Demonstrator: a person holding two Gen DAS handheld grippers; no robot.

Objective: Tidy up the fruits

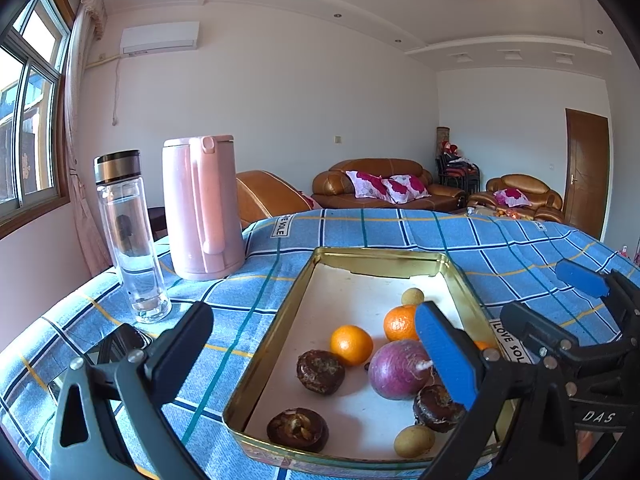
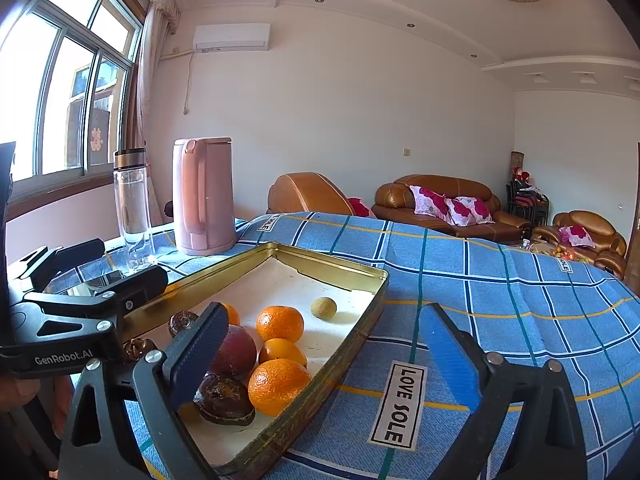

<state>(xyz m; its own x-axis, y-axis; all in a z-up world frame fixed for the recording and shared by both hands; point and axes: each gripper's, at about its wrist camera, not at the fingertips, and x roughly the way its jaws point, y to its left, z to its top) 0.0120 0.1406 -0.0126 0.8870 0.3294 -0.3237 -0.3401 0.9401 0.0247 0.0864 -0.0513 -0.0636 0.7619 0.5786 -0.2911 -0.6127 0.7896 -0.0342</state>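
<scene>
Left claw (image 1: 316, 356) spread wide over gold tray (image 1: 276, 312) holding oranges (image 1: 351, 345).

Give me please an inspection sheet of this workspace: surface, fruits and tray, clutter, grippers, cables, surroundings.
Surface: table under a blue checked cloth printed LOVE SOLE.
Job's things: gold metal tray holding oranges, a purple round fruit, dark brown fruits and small tan fruits; all lie loose, unsorted.
Clutter: pink kettle and clear bottle stand beyond the tray's left corner; a phone lies near the bottle.
Grippers: left gripper open, over the tray's left edge; right gripper open, straddling the tray's right rim; both empty.
Cables: nothing seen on the table.
Surroundings: window, air conditioner, brown sofas, door.
</scene>
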